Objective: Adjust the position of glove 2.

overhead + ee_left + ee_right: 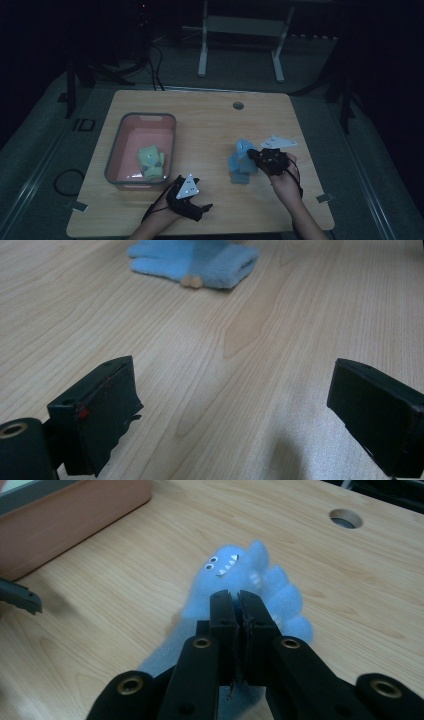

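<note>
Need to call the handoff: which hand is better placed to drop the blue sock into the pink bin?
Right. The right gripper is already shut on the blue sock. The left gripper sits open on bare table, nearer the pink bin, holding nothing.

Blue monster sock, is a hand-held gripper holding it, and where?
Yes. The right hand-held gripper is shut on the blue monster sock, pinching the fabric just behind its face. The left hand-held gripper is open, holding nothing.
</note>
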### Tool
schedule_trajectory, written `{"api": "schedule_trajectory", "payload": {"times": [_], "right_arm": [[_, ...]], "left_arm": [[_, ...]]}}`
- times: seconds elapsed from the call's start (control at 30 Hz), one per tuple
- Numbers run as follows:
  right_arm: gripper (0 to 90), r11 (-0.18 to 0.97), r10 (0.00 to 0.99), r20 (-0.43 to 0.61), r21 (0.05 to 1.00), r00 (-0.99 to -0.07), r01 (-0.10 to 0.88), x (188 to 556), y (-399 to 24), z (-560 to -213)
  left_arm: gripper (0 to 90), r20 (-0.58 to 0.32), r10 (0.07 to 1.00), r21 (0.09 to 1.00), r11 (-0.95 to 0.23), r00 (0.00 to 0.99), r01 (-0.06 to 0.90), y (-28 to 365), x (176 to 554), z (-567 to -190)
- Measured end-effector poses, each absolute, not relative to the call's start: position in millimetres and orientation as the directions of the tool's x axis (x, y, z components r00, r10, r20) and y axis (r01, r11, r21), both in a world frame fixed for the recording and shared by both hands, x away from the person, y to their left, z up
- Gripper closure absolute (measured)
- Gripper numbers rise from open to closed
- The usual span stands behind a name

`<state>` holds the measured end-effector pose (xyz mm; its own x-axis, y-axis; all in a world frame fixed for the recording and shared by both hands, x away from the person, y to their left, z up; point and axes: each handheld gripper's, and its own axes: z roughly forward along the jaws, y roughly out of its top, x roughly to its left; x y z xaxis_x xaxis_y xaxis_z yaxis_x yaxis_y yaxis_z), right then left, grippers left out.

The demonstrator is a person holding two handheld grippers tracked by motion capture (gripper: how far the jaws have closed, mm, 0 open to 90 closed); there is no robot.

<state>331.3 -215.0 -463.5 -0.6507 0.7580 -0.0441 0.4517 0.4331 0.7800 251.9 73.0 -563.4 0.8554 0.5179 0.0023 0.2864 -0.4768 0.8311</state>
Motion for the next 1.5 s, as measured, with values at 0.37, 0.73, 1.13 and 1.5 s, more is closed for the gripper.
{"api": "schedule_trajectory", "payload": {"times": [0.37, 0.73, 1.13, 1.5], "right_arm": [[86.0, 0.489, 0.721, -0.041, 0.737, -0.691, 0.466, 335, -201, -485], [85.4, 0.513, 0.72, -0.025, 0.692, -0.693, 0.508, 344, -197, -510], [80.5, 0.529, 0.719, 0.001, 0.648, -0.695, 0.548, 349, -199, -537], [31.0, 0.506, 0.703, 0.021, 0.687, -0.71, 0.522, 346, -207, -523]], "left_arm": [[6.3, 0.002, 0.517, 0.831, -0.478, 0.856, 0.286, 73, 252, -564], [6.3, -0.001, 0.517, 0.83, -0.476, 0.856, 0.289, 72, 252, -564], [6.3, -0.008, 0.517, 0.83, -0.474, 0.856, 0.294, 73, 253, -565], [7.5, 0.027, 0.551, 0.852, -0.449, 0.834, 0.27, 71, 251, -559]]}}
